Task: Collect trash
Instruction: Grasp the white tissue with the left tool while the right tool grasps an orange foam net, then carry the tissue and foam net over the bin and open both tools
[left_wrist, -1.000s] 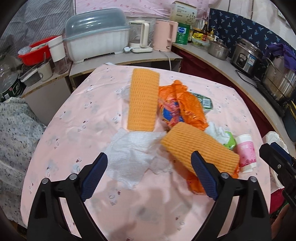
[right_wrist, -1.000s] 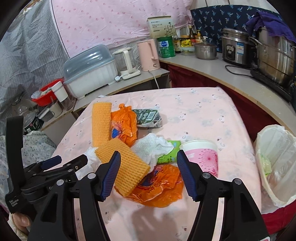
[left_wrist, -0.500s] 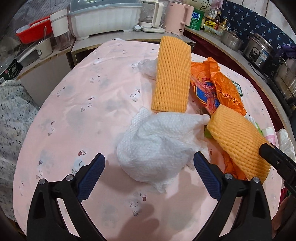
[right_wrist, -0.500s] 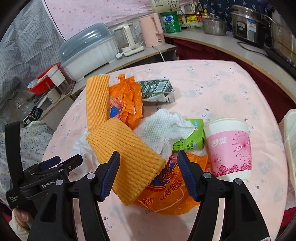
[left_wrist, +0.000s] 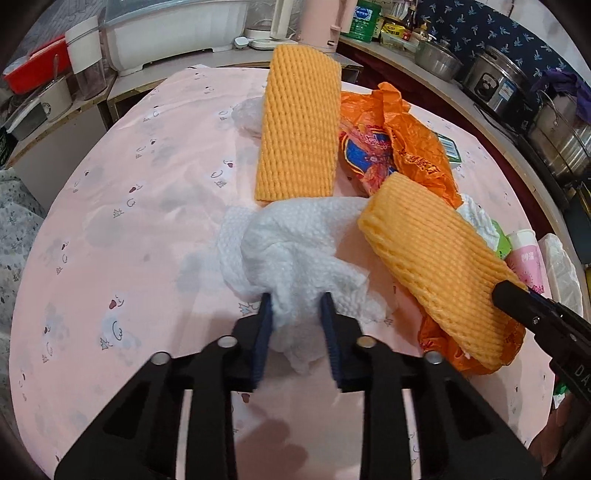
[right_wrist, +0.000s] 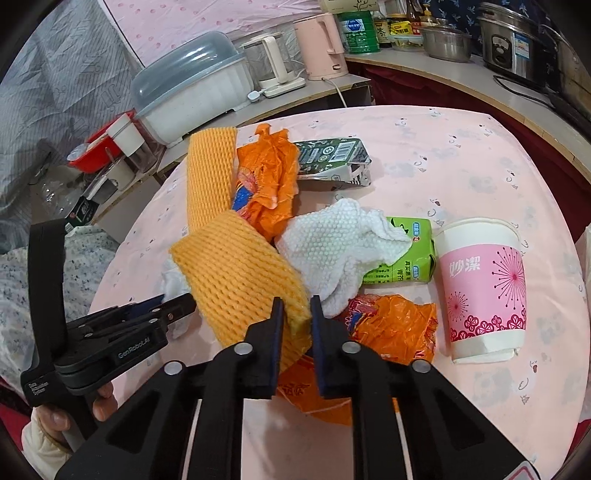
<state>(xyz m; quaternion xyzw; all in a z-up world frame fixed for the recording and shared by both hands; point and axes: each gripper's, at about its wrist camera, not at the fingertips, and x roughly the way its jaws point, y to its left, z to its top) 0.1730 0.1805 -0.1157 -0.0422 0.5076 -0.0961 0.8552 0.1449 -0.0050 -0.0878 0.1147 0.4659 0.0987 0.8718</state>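
On the pink tablecloth (right_wrist: 443, 155) lies a heap of trash. My left gripper (left_wrist: 295, 299) is closing on a crumpled white paper towel (left_wrist: 295, 243), and its pads press the paper's near edge. My right gripper (right_wrist: 295, 302) is shut on the near corner of an orange foam net (right_wrist: 236, 273), which lies across an orange plastic bag (right_wrist: 391, 328). The left gripper (right_wrist: 181, 306) shows at the lower left of the right wrist view. A second foam net (left_wrist: 299, 125), another paper towel (right_wrist: 340, 247), a green carton (right_wrist: 410, 254) and a pink paper cup (right_wrist: 484, 284) lie around.
A dark green carton (right_wrist: 332, 158) and a second orange bag (right_wrist: 266, 184) lie farther back. A white bin bag (left_wrist: 561, 266) hangs off the table's right edge. Beyond the table, counters hold a covered dish rack (right_wrist: 192, 92), a pink kettle (right_wrist: 321, 48) and pots.
Both grippers came down onto the heap and shut: the left on the white paper towel, the right on the near foam net. Both were wide open before.
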